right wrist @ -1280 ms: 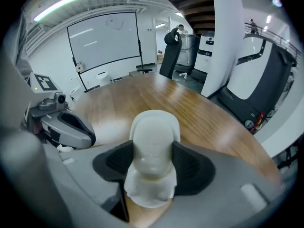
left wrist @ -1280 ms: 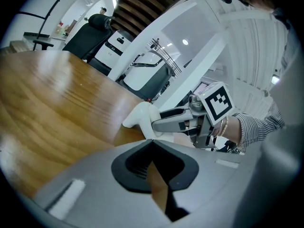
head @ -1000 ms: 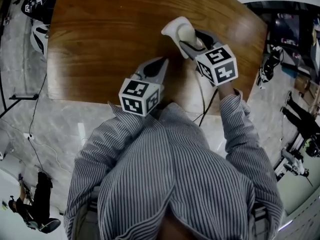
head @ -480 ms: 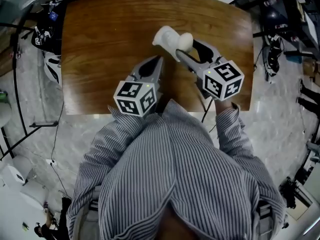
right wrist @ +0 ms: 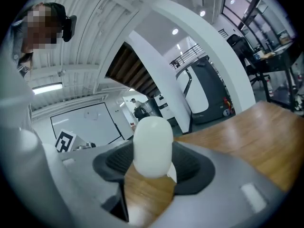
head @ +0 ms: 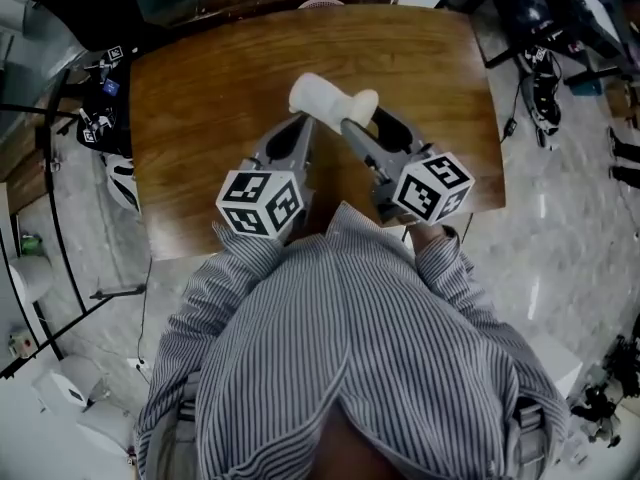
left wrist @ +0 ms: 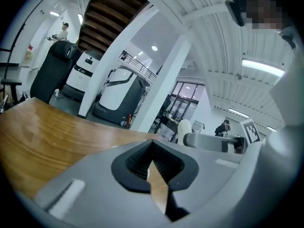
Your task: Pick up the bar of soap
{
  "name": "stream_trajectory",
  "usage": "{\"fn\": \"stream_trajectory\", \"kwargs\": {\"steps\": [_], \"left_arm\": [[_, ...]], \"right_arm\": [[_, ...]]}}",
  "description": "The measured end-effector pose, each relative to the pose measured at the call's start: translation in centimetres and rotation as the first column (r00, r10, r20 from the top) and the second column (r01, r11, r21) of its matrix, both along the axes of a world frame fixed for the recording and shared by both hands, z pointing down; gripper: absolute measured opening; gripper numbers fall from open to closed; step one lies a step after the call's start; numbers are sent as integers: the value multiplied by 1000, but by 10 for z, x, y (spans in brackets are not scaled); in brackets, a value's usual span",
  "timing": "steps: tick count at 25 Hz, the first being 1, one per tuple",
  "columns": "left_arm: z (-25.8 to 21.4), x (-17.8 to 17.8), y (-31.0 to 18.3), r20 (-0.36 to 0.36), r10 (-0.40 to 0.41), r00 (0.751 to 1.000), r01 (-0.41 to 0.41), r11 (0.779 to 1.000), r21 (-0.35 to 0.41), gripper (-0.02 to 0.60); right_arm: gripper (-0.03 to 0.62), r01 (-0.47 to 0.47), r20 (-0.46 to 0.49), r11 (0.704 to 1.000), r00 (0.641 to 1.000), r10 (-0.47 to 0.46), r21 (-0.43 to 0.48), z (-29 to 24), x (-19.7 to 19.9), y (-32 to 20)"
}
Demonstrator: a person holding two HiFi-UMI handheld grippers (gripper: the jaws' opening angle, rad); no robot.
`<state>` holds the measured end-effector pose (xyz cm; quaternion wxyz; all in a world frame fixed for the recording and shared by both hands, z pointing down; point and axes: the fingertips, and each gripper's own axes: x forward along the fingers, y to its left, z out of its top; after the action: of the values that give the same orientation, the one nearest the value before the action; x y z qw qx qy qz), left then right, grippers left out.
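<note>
1. A brown wooden table (head: 200, 88) fills the upper middle of the head view, with pale marbled floor (head: 560, 258) around it on both sides.
2. A person in a grey striped shirt (head: 340, 368) takes up the lower half of that frame, leaning in at the table's near edge with both arms reaching forward over the wood.
3. The right gripper (head: 352, 120) stretches from centre right toward the upper middle of the frame. Its claw is pinching the bar of soap across its middle.
4. The left gripper (head: 303, 123) lies just beside it at centre left, pointing the same way. In the left gripper view its claw is pressed together at the tips, with only a sliver of wood showing behind them and nothing held.
5. A cube with black-and-white square markers sits on the back of each tool: the left cube (head: 258, 203) and the right cube (head: 432, 188), both just above the shirt collar.
6. The bar of soap (head: 315, 96), white and rounded, sits over the far middle of the table, its ends sticking out either side of the claw. In the right gripper view it stands upright between the dark pads (right wrist: 194, 167), with wood visible beneath its lower end.
</note>
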<state>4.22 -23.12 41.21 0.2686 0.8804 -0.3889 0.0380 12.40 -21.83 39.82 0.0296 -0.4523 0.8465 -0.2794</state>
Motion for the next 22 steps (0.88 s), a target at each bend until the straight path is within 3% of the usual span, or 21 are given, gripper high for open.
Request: {"fn": "stream_trajectory", "kwargs": {"steps": [22], "left_arm": [[2, 15, 23, -9, 12, 1000, -12, 1000, -17, 0]], "right_arm": [[255, 50, -38, 999, 998, -49, 11, 2, -6, 19]]}}
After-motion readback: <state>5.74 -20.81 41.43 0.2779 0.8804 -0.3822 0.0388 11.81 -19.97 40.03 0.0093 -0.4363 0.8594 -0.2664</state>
